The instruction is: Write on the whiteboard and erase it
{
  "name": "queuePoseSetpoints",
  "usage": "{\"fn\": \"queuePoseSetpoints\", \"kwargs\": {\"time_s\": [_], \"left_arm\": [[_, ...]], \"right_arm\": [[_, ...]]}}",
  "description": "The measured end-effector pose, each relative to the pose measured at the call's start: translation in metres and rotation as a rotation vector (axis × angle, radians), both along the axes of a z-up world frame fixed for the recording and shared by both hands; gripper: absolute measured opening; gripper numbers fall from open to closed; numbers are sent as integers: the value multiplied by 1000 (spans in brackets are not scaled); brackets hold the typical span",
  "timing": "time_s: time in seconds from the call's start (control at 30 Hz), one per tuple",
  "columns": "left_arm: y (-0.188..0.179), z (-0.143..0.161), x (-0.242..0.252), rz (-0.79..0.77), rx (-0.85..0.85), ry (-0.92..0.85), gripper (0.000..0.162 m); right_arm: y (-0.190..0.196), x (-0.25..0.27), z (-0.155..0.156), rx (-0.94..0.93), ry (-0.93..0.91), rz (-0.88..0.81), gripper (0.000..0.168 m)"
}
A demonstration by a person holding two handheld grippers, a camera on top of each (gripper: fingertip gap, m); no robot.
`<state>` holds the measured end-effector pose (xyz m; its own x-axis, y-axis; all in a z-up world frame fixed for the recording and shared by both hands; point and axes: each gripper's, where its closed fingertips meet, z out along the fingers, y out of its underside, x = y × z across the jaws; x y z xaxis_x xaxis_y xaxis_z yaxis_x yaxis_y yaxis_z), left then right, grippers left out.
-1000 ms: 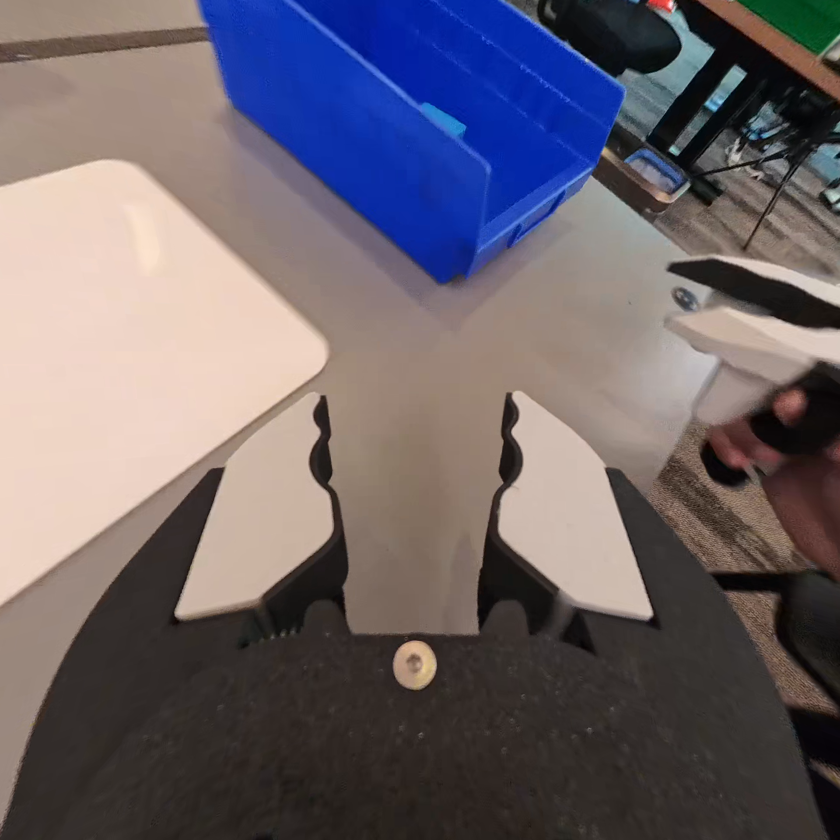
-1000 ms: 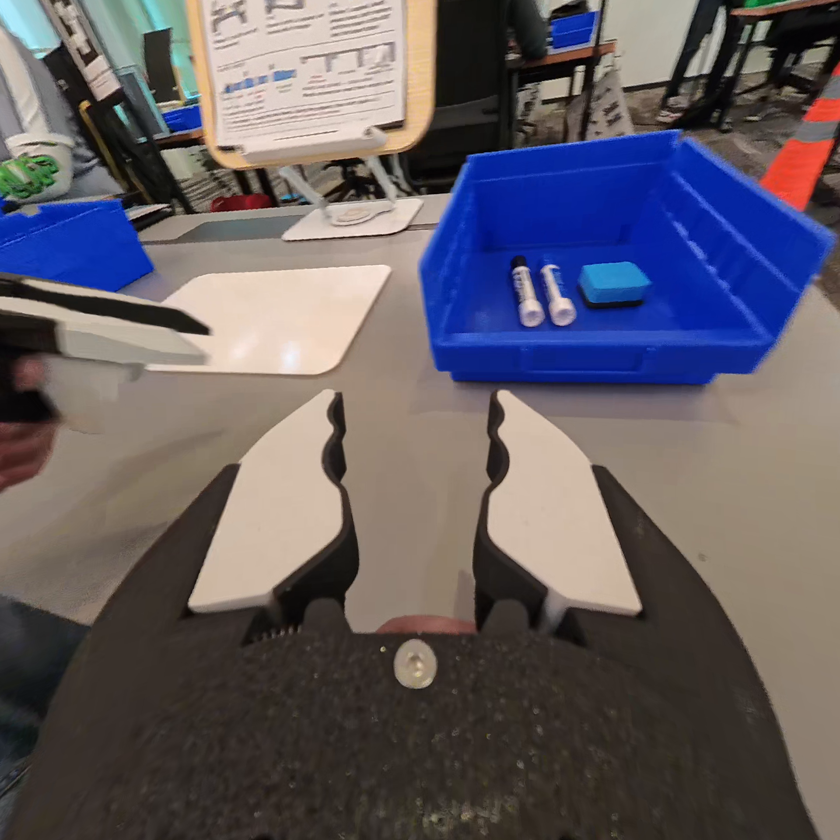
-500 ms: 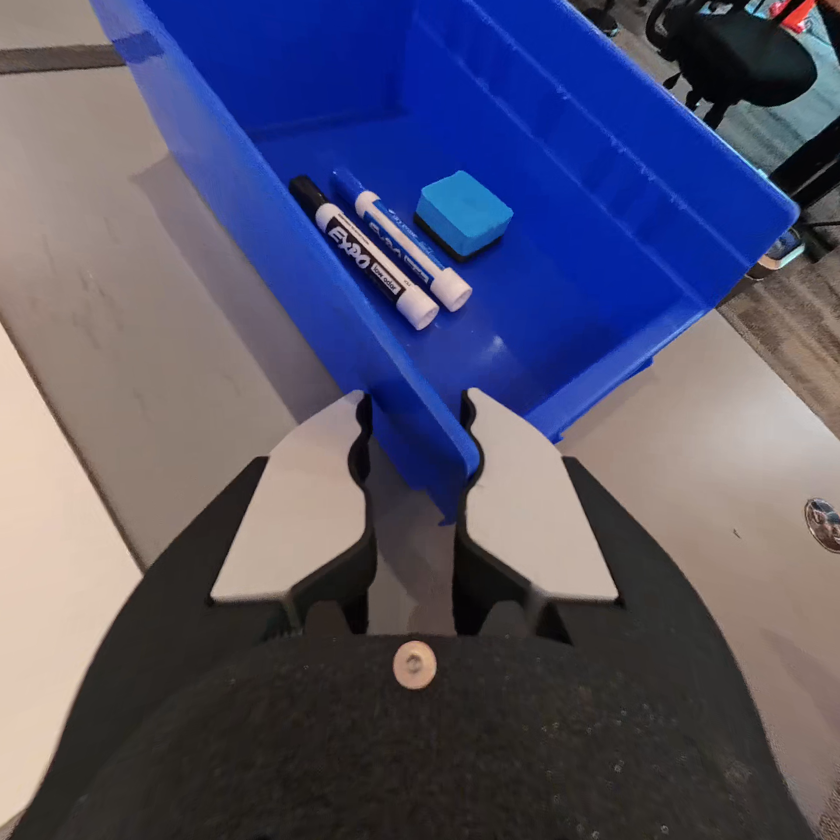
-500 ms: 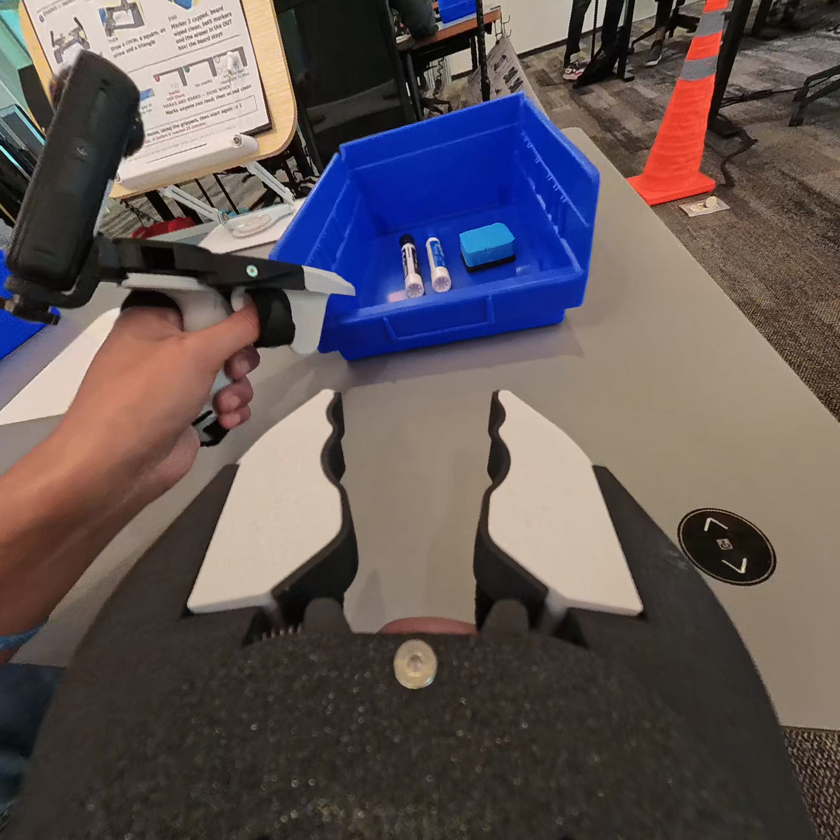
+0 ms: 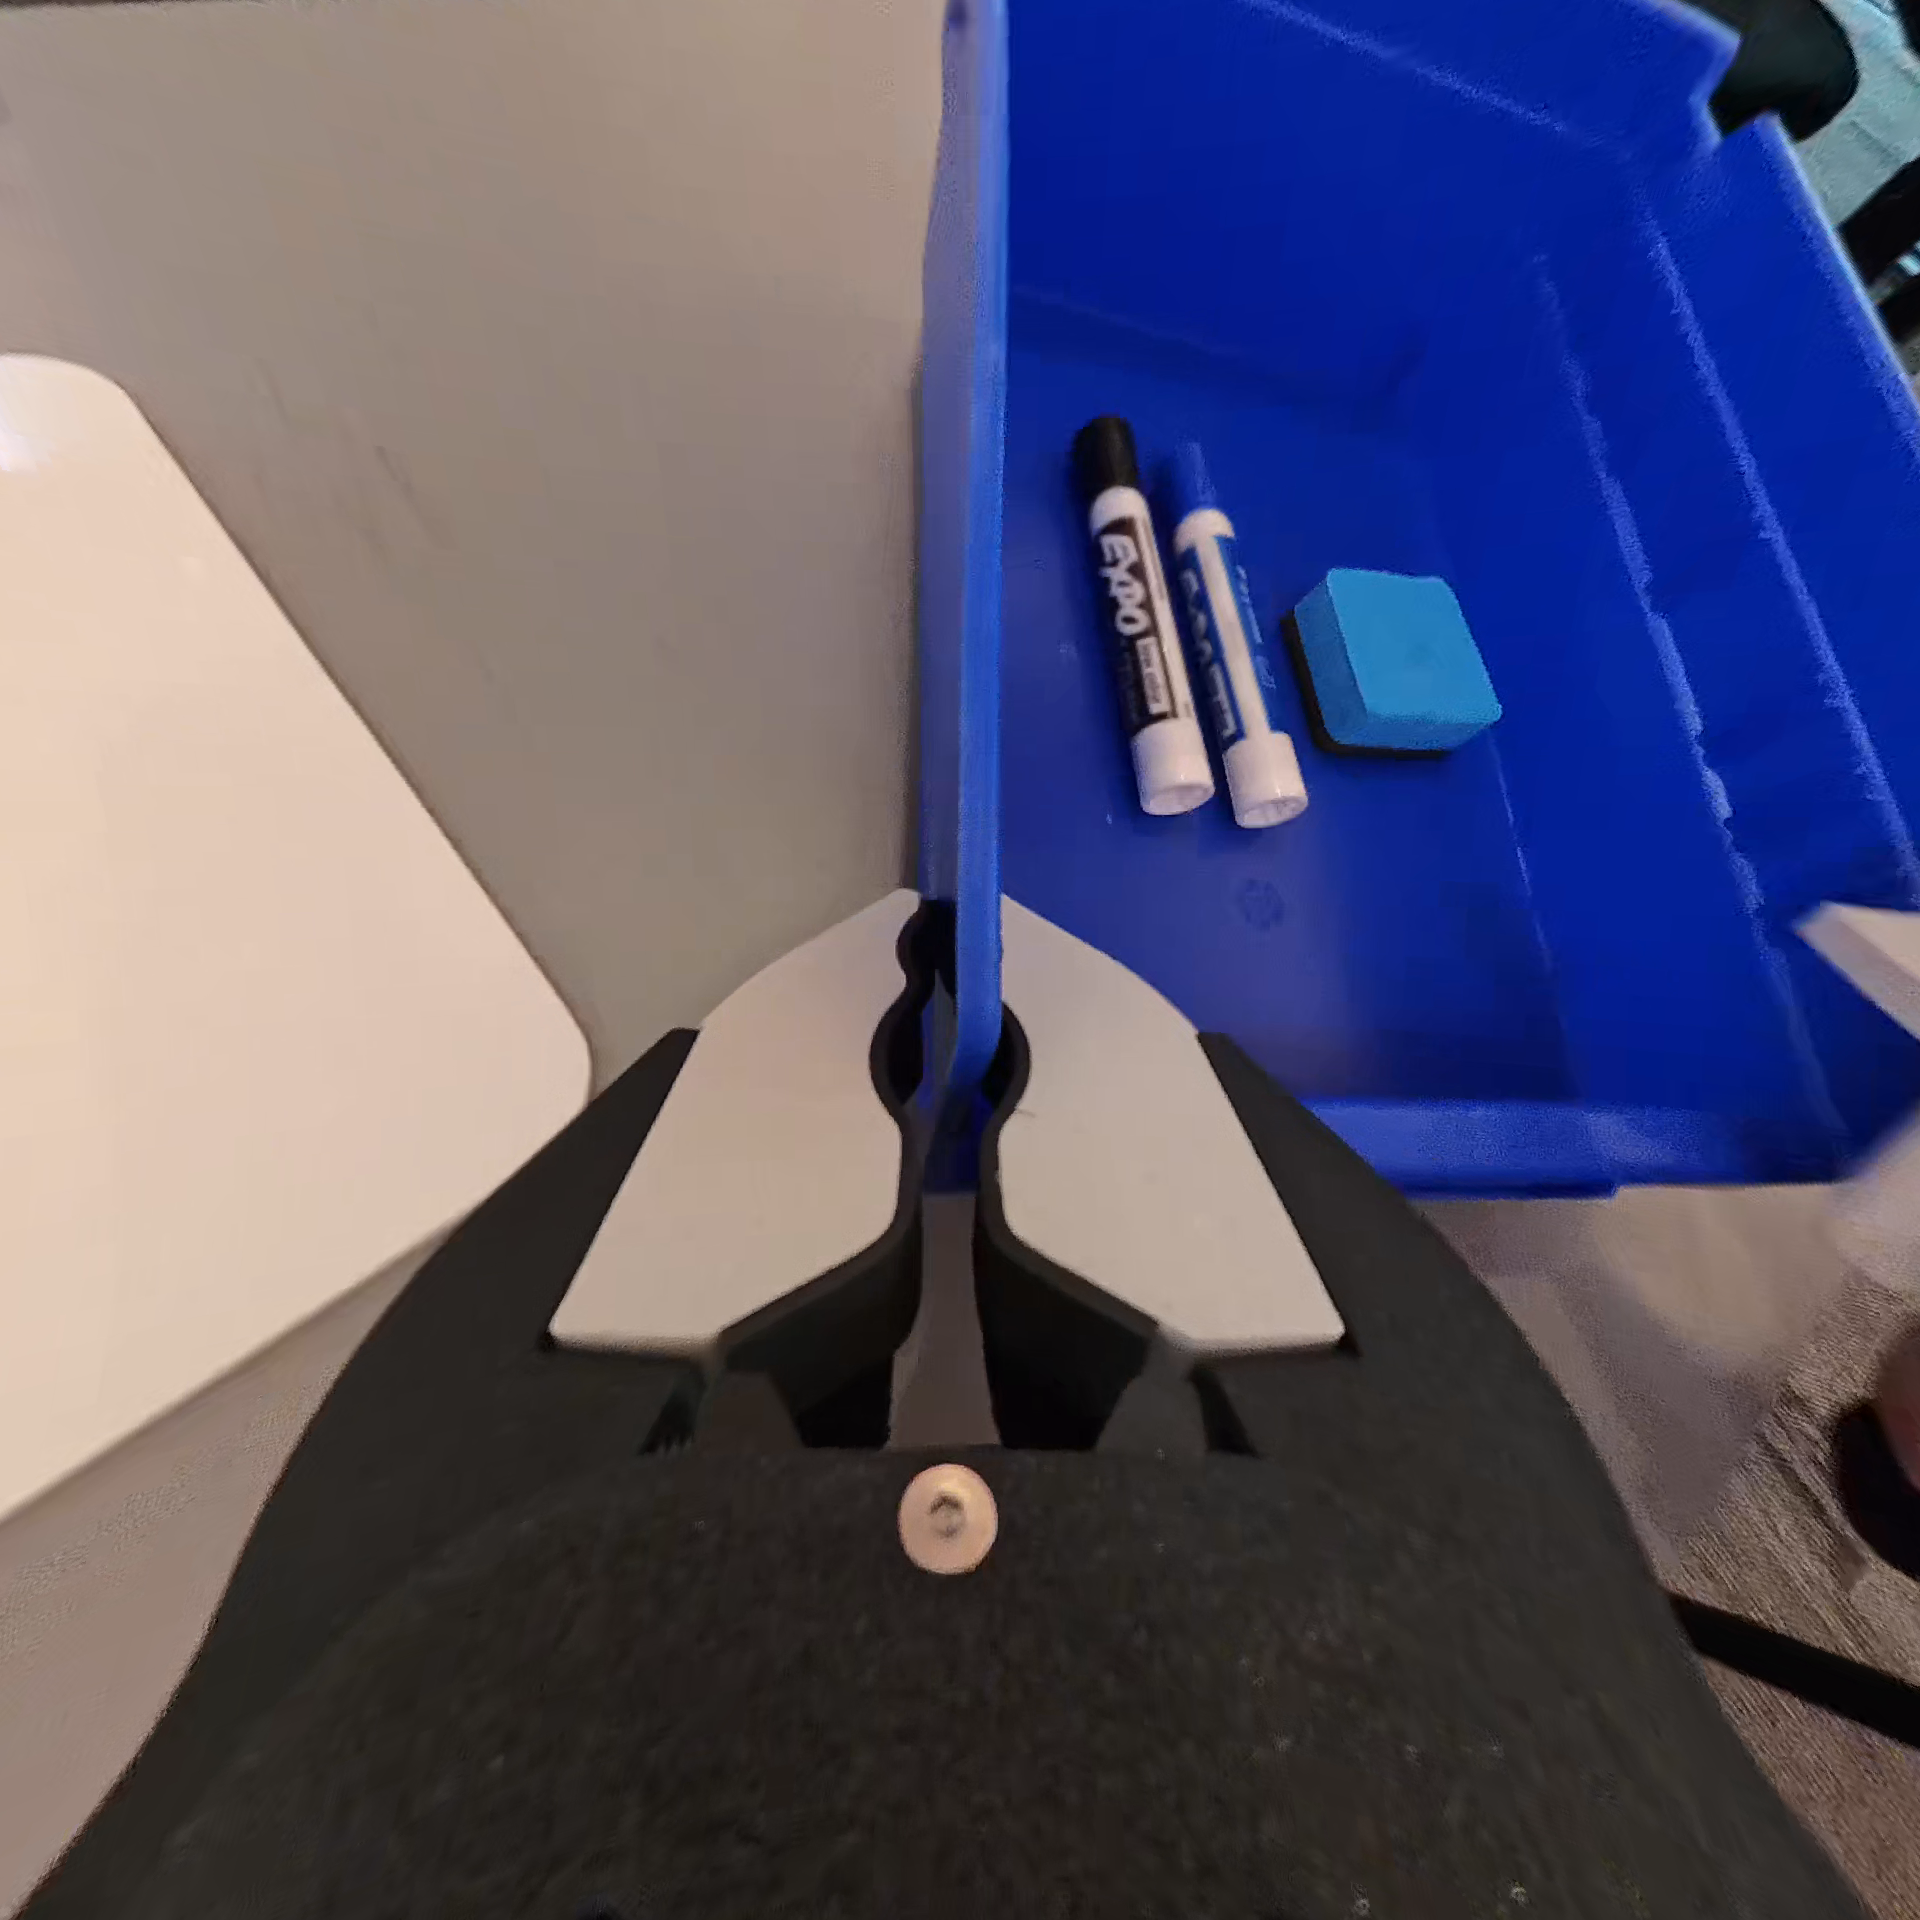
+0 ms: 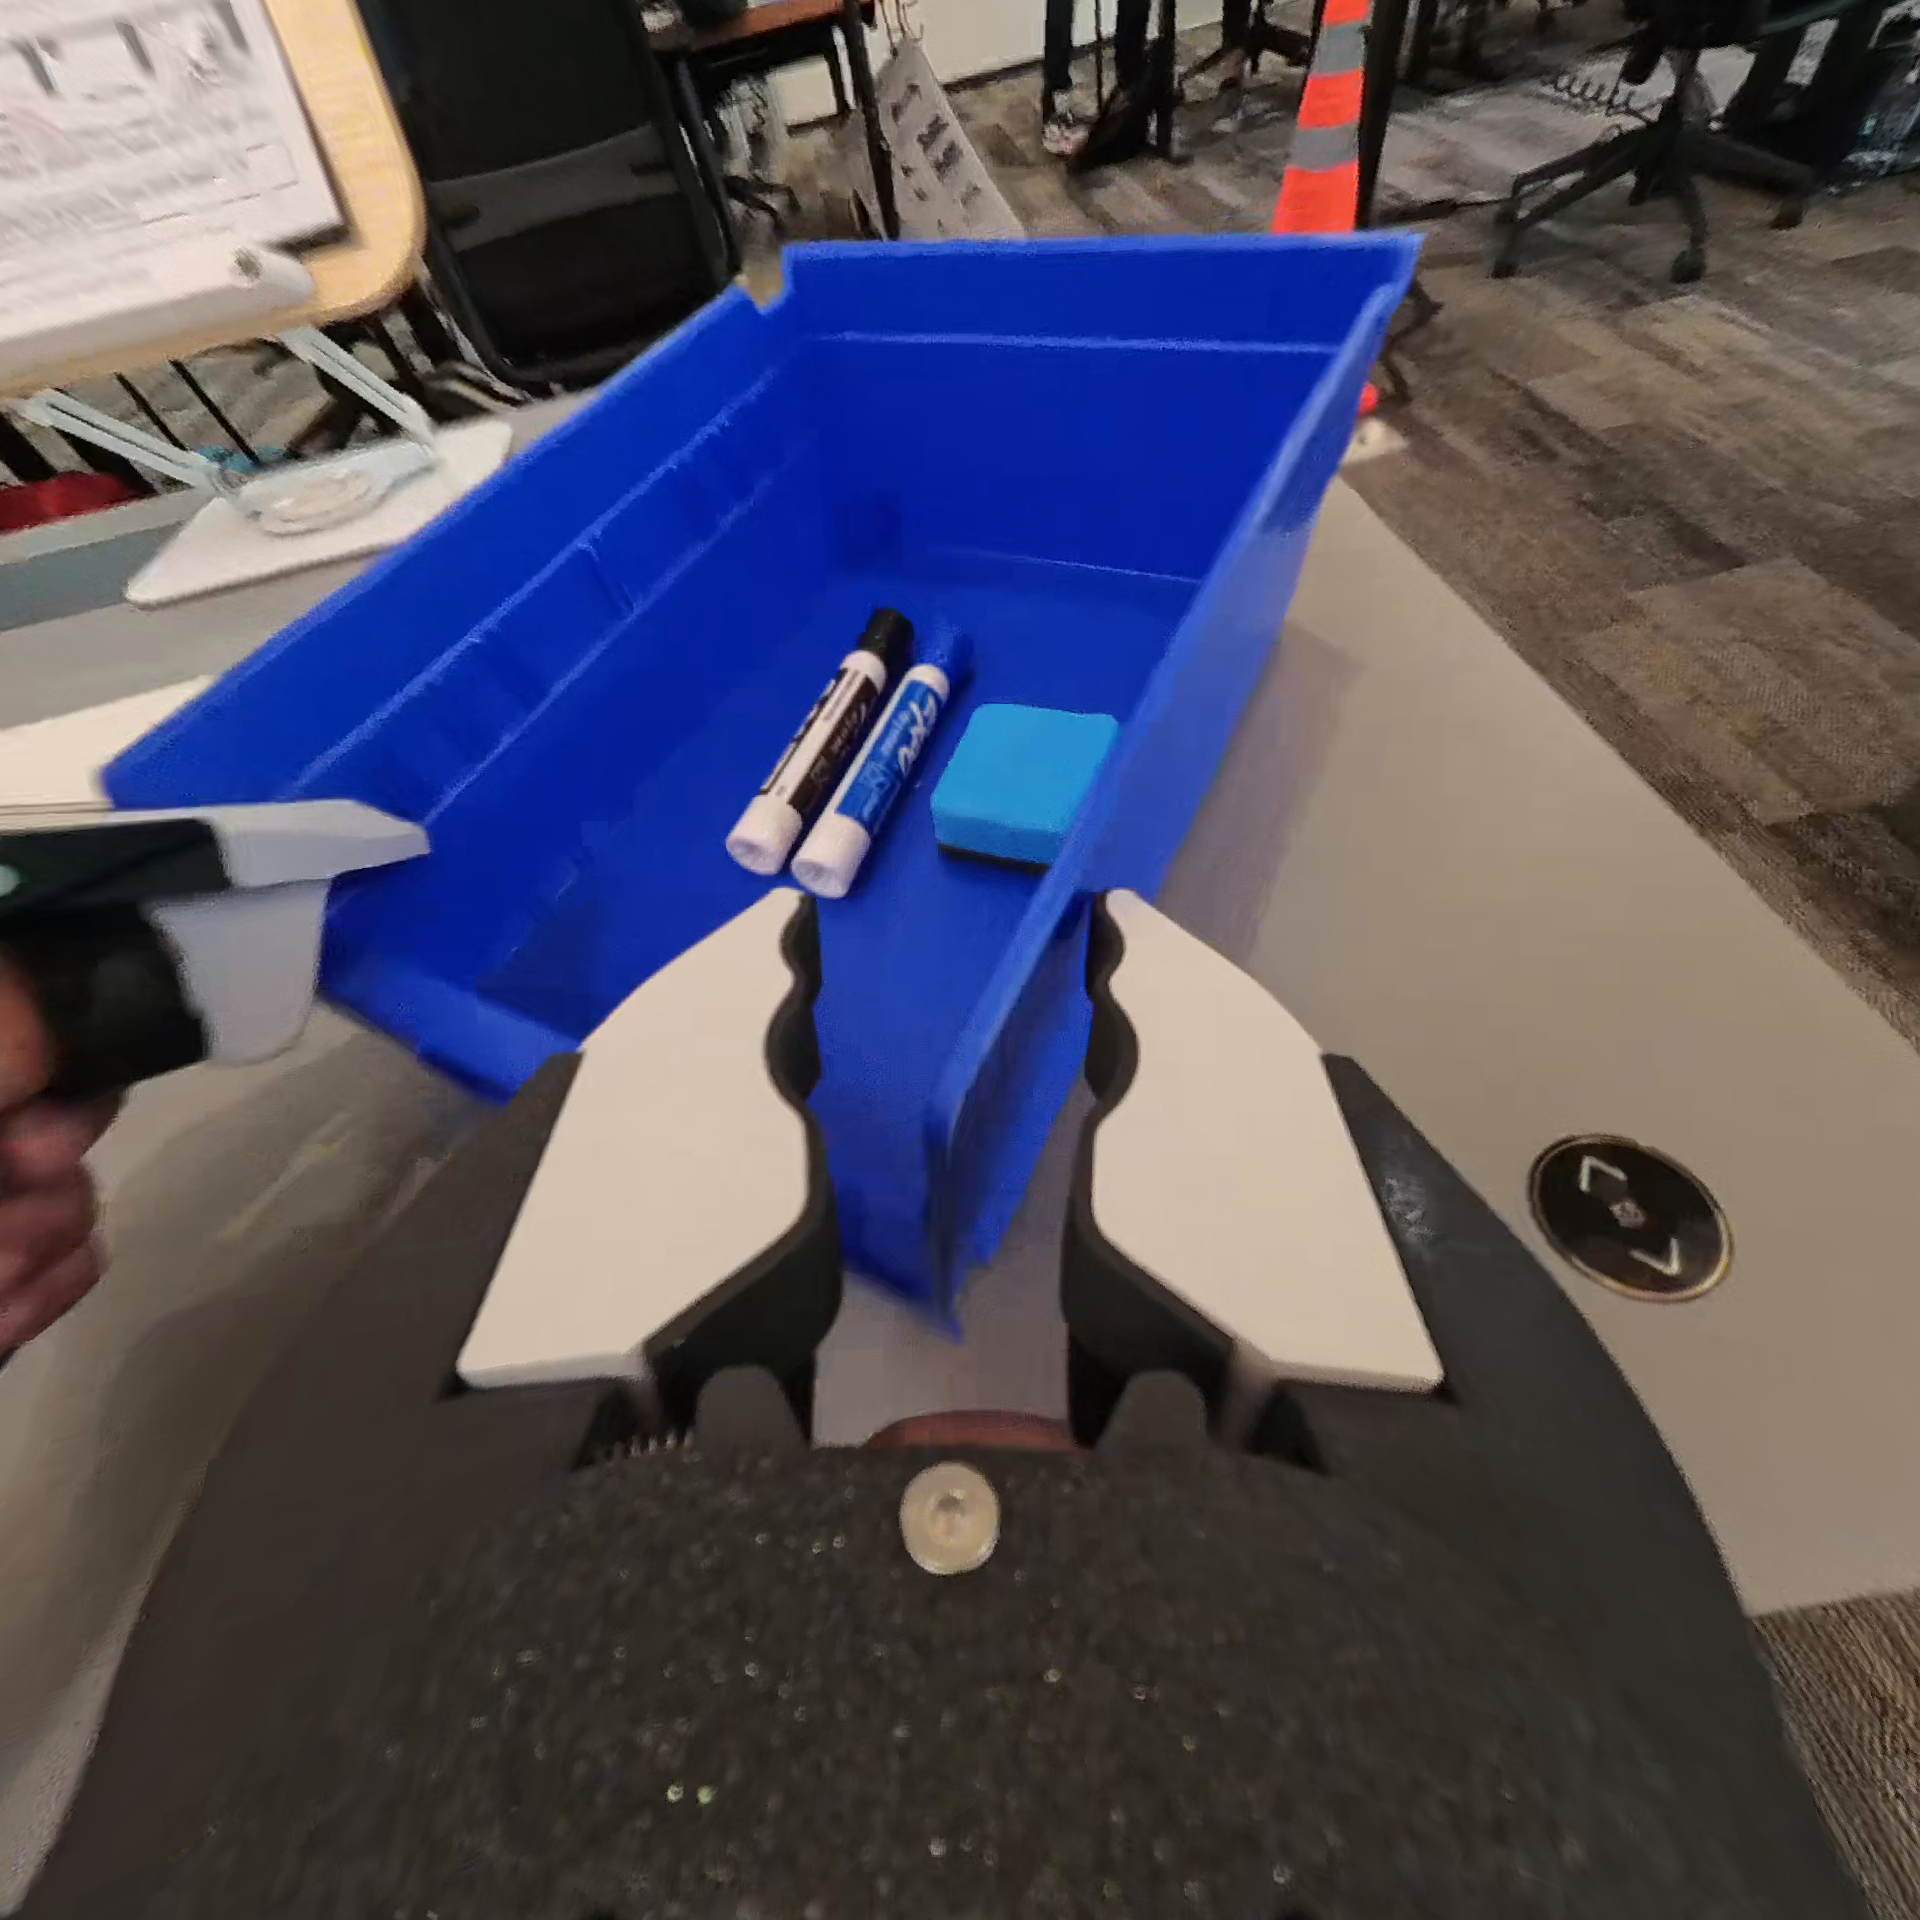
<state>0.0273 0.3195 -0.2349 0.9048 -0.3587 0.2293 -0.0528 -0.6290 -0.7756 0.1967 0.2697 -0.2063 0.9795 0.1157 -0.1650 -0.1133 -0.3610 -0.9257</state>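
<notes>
A blue bin [image 5: 1766, 520] on the grey table holds a black marker [image 5: 1132, 623], a blue marker [image 5: 1231, 644] and a blue eraser [image 5: 1392, 665]. The white whiteboard [image 5: 208, 831] lies flat to the left of the bin. My left gripper [image 5: 961, 925] is shut on the bin's left wall near its front corner. My right gripper [image 6: 951, 920] is open, with the bin's right wall [image 6: 1029, 987] standing between its fingers. The right wrist view also shows the black marker [image 6: 821, 738], the blue marker [image 6: 878, 769], the eraser [image 6: 1023, 779] and the left gripper [image 6: 260, 862].
A round control button [image 6: 1626, 1216] is set in the table right of the bin, near the table's right edge. Behind the table stand a paper holder with a printed sheet [image 6: 156, 177], an orange cone [image 6: 1320, 135] and office chairs on the carpet.
My left gripper has closed on the bin's left wall. My right gripper has moved forward until it straddles the bin's right wall, still open.
</notes>
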Motion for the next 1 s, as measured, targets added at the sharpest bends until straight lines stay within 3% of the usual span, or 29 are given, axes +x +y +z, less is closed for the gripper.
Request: {"fn": "queuePoseSetpoints", "kwargs": {"time_s": [0.07, 0.17, 0.33, 0.43, 0.5, 0.67, 0.8, 1.0], "left_arm": [[-14, 0, 1, -11, -6, 4, 4], [-24, 0, -6, 10, 21, 32, 4], [-33, 0, -17, 21, 4, 25, 4], [-34, 0, -22, 43, 11, 34, 4], [-35, 0, -28, 65, 21, 56, 4], [-47, 14, -46, 89, 71, 107, 5], [-60, 43, -96, 161, 136, 121, 4], [-98, 77, -229, 355, 162, 180, 4]], "right_arm": [[1, 1, -9, -44, -22, -57, 53], [-4, 8, -9, -68, -28, -132, 21], [-23, -4, -13, -147, -100, -100, 21], [-26, -18, -28, -207, -107, -72, 35], [-26, -12, -25, -202, -146, -115, 7], [-25, -23, -16, -183, -174, -101, 3], [-26, -69, 17, -80, -180, -65, 3], [-30, -201, 40, -31, -171, 130, 3]]}}
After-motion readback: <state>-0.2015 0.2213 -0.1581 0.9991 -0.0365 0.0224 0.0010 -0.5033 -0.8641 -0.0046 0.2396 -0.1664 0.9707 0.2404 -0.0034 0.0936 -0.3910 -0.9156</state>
